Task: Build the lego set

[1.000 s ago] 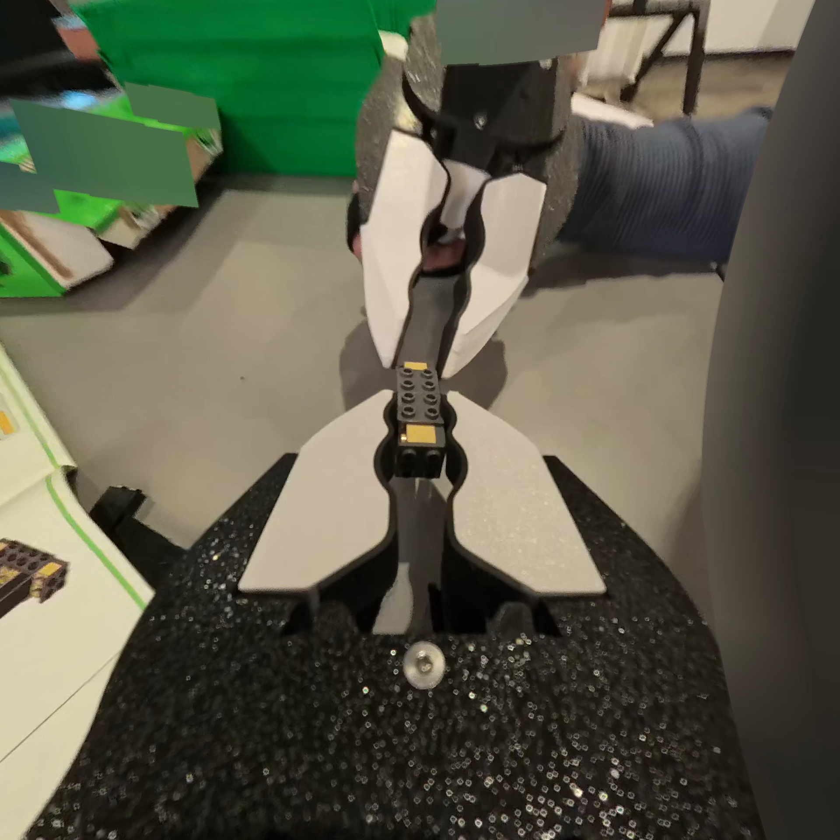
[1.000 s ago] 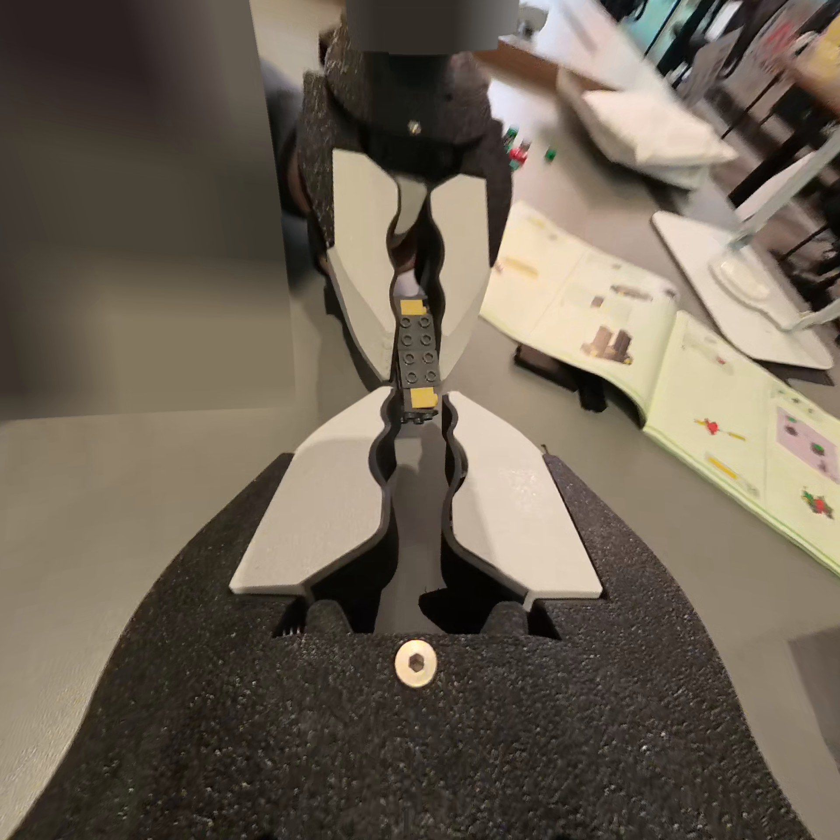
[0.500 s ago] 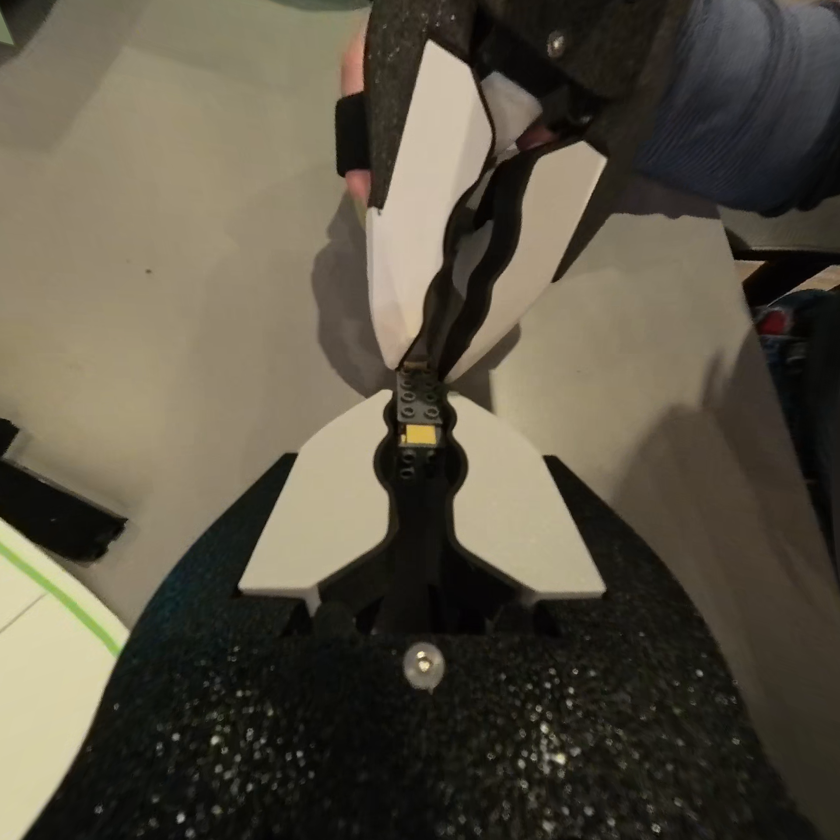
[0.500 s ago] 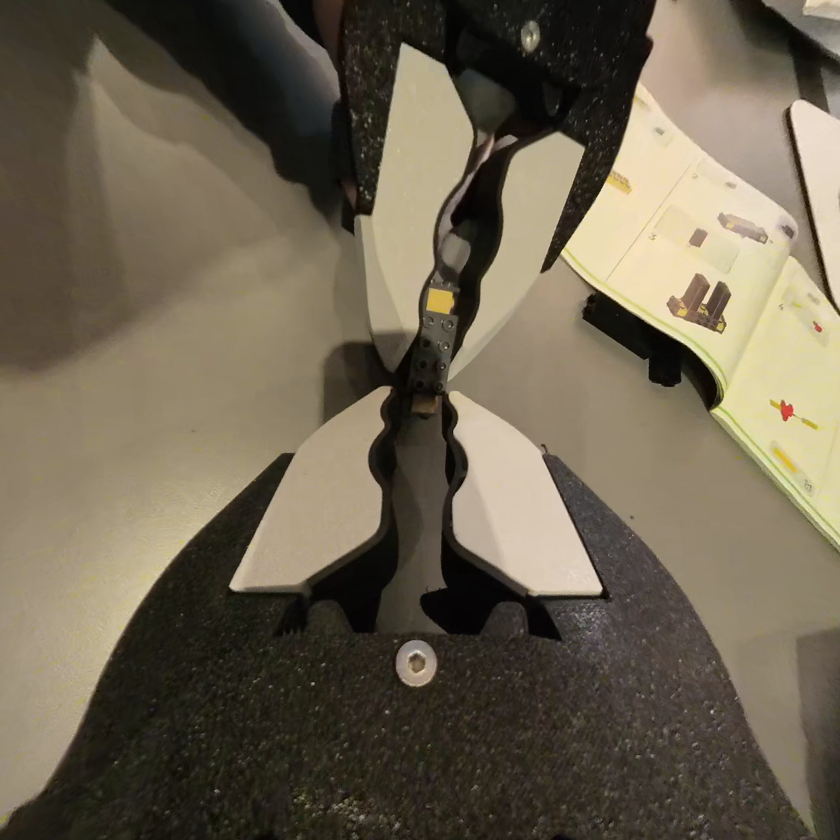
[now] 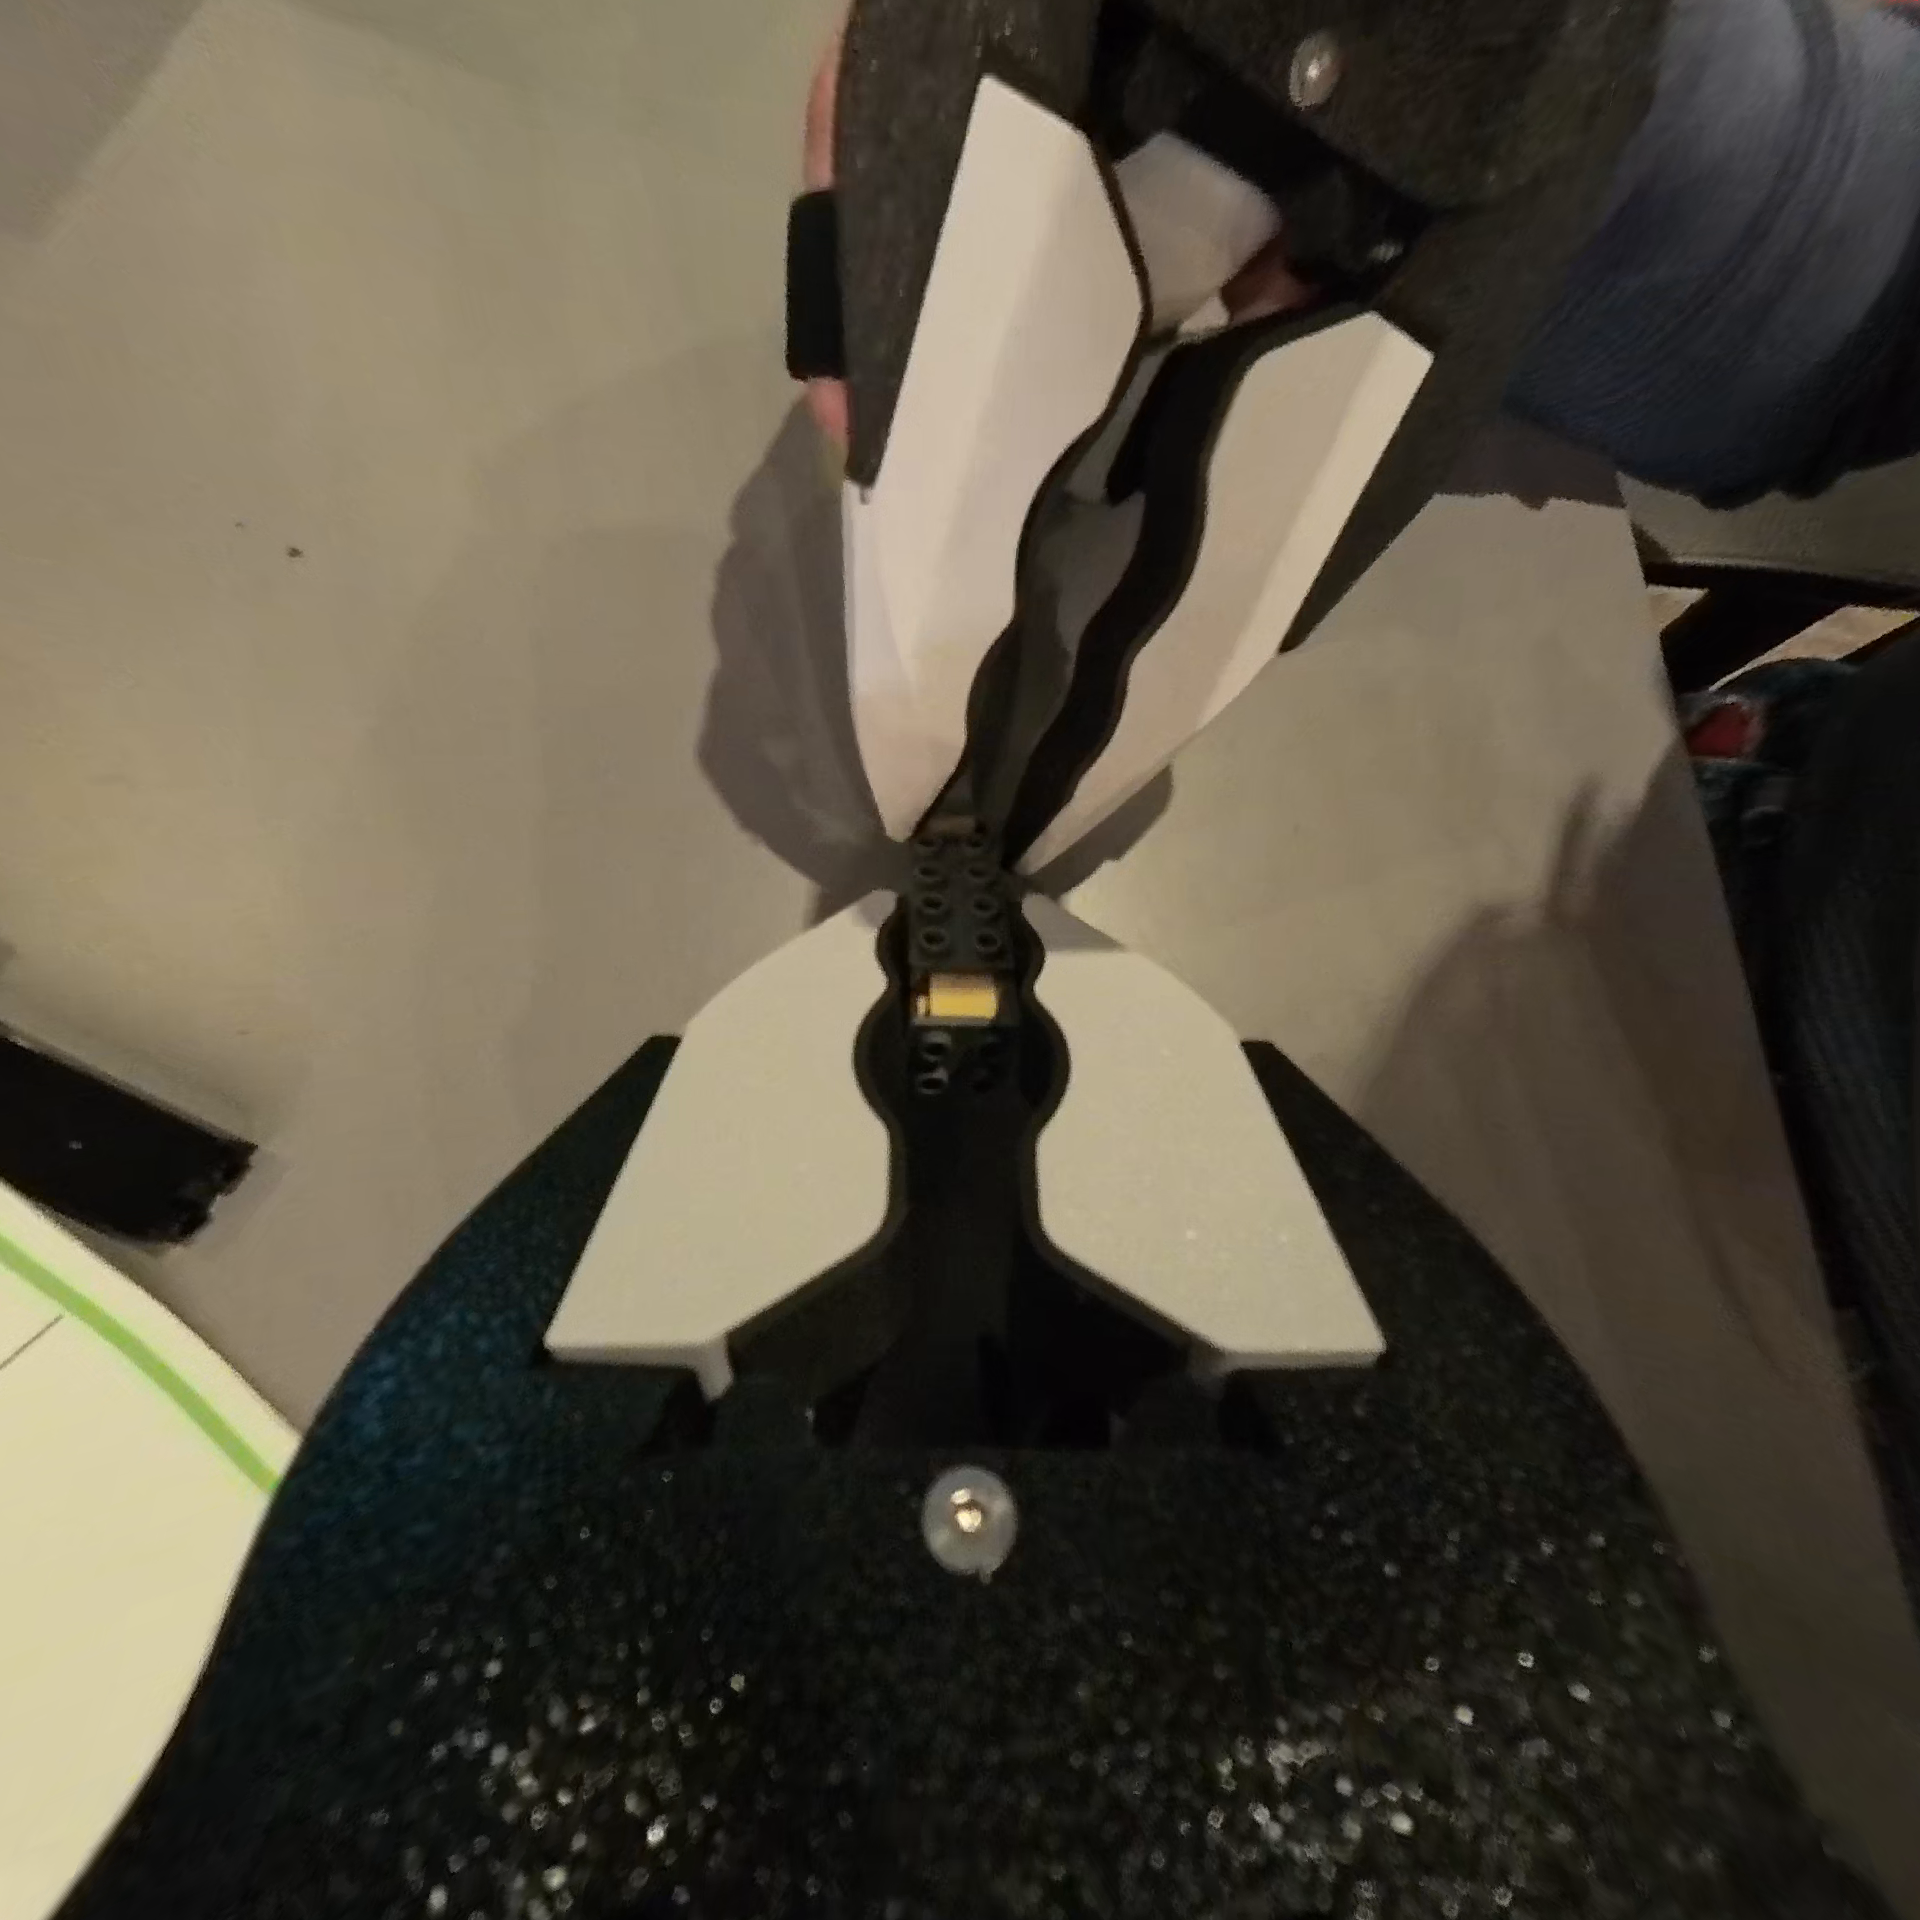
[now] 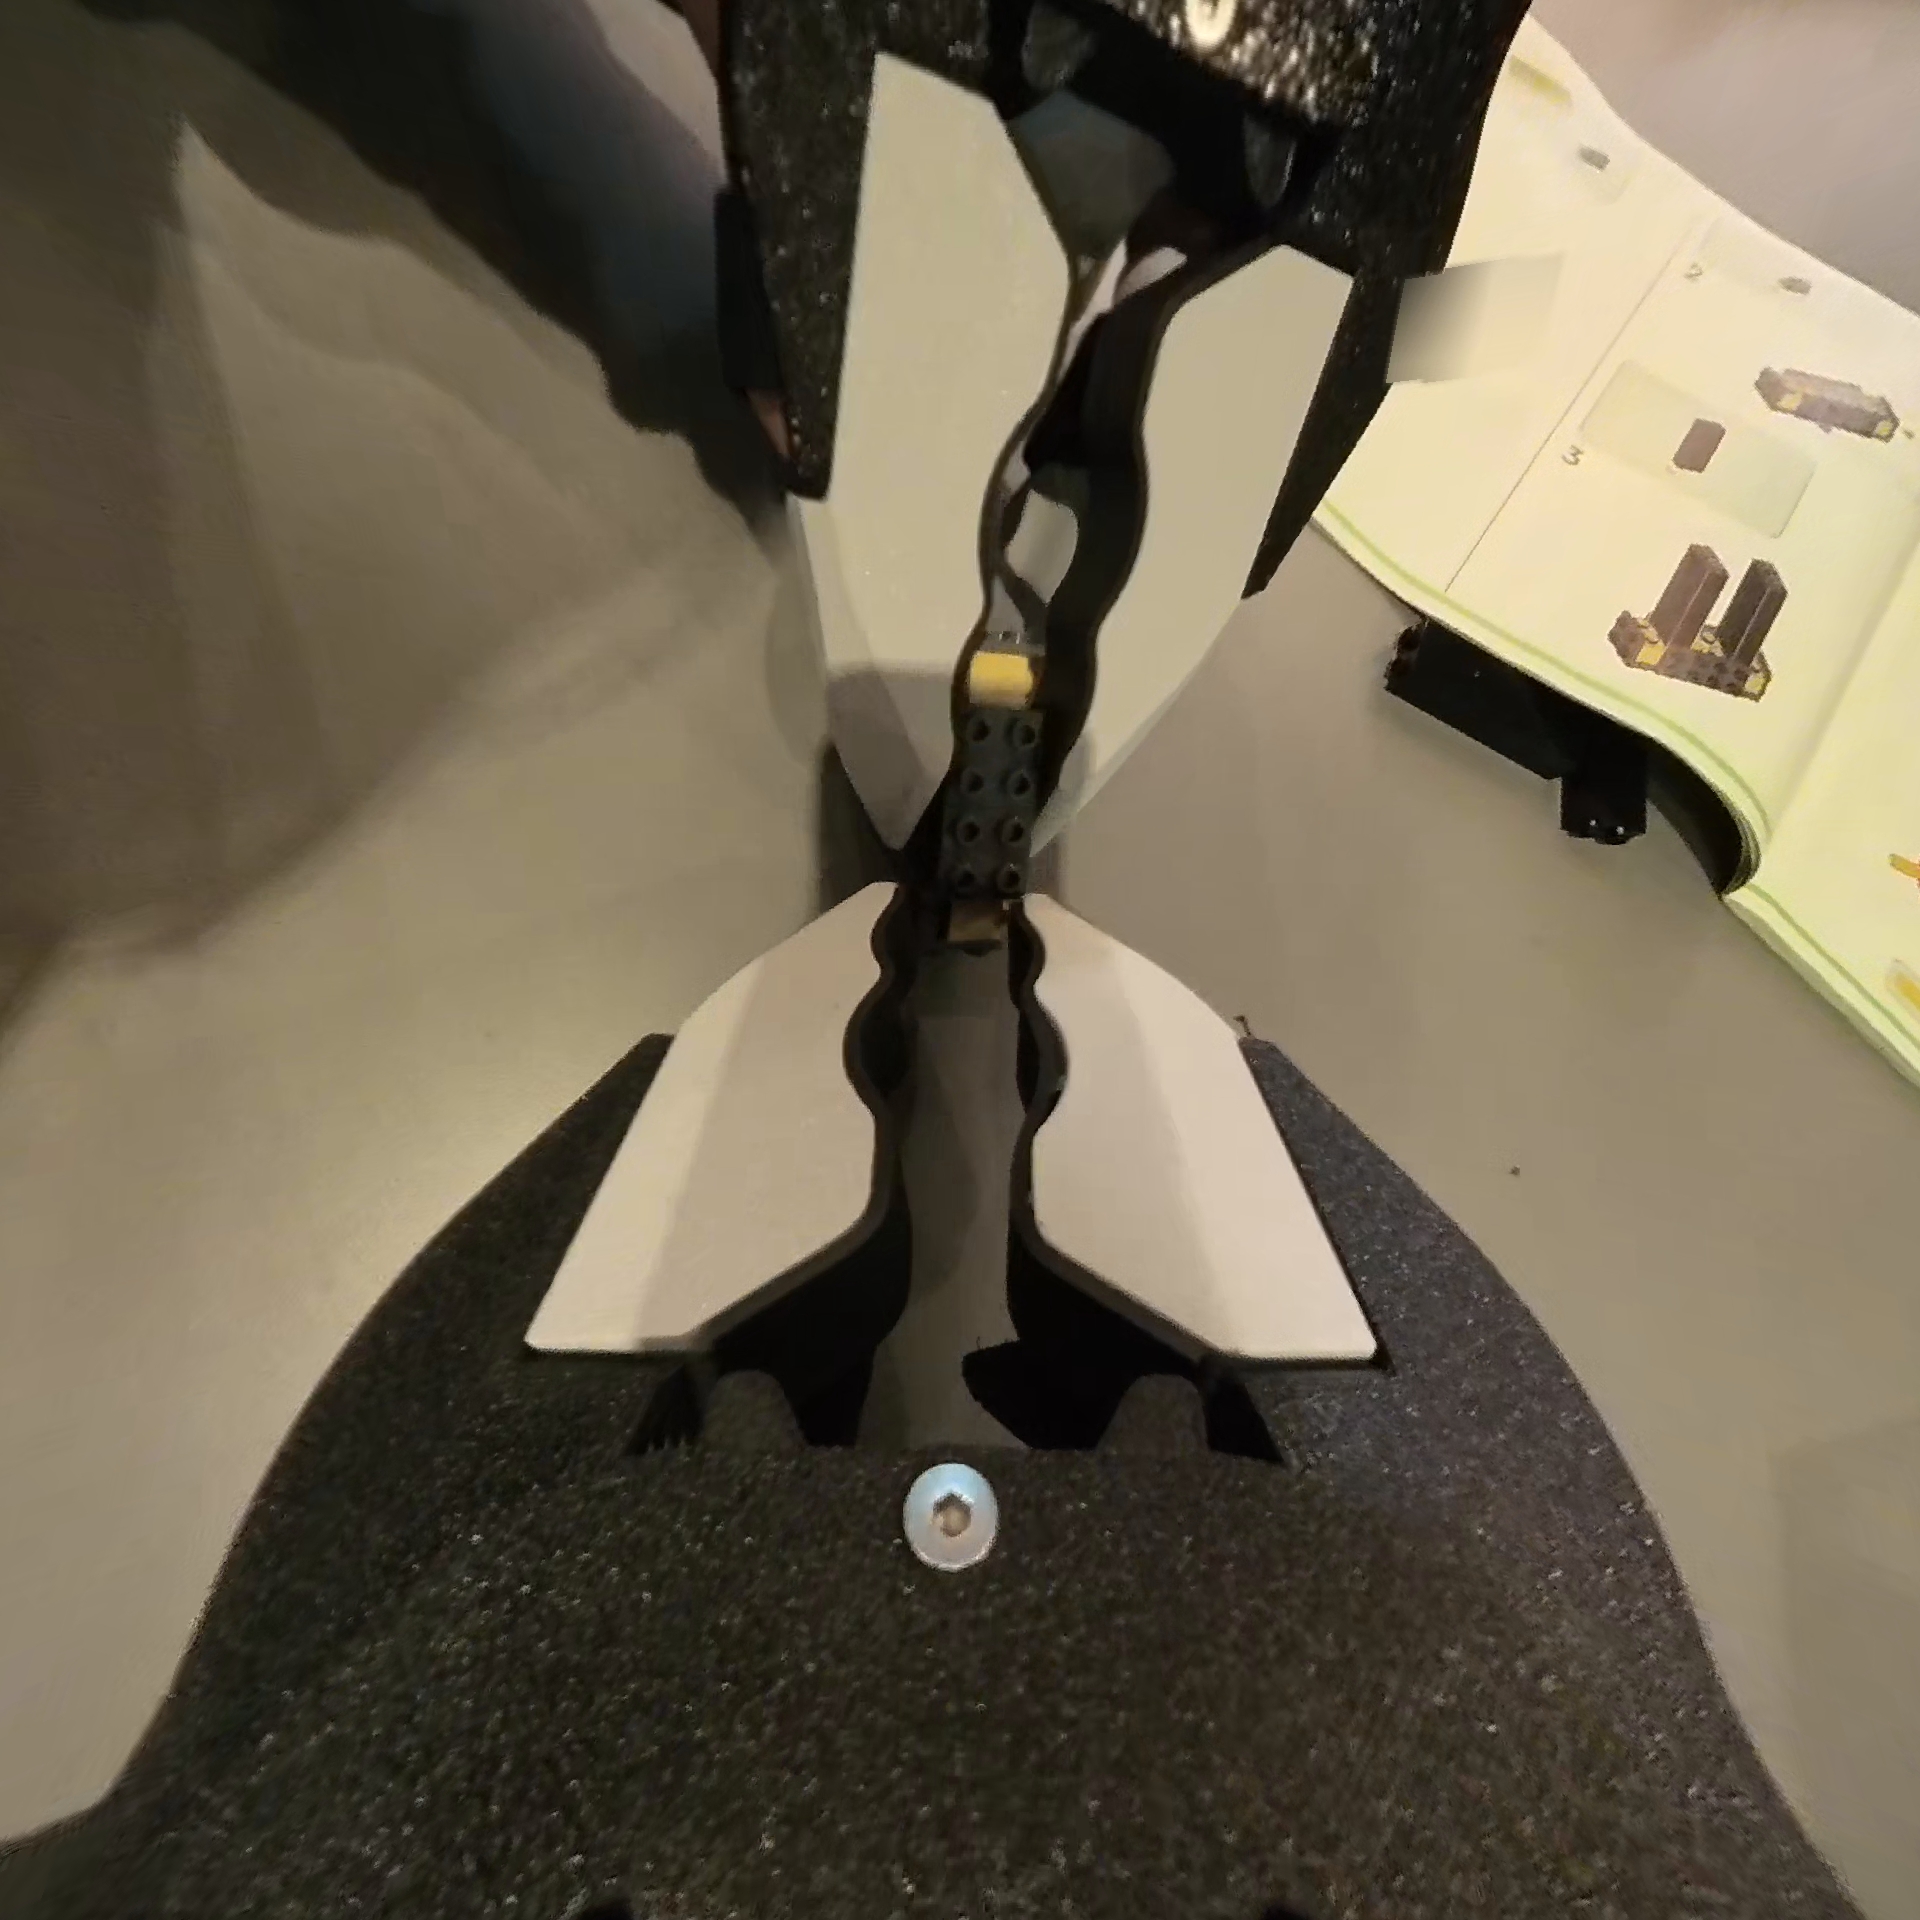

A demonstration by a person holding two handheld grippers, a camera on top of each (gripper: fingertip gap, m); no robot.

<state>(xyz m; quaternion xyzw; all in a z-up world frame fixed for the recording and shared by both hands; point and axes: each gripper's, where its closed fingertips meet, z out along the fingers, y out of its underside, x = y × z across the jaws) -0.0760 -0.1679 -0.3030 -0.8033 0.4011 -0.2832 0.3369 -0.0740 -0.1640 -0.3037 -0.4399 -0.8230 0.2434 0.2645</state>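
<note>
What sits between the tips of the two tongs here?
The black and yellow lego piece bridges them, held at one end by the left tongs, the other by the right tongs; both wrist views.

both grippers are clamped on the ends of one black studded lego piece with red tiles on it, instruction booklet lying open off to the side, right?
Not quite: the tiles are yellow, not red. The right wrist view shows a yellow tile on the black studded lego piece. The rest holds: the left gripper and the right gripper are both clamped on its ends, and the instruction booklet lies open off to the side.
</note>
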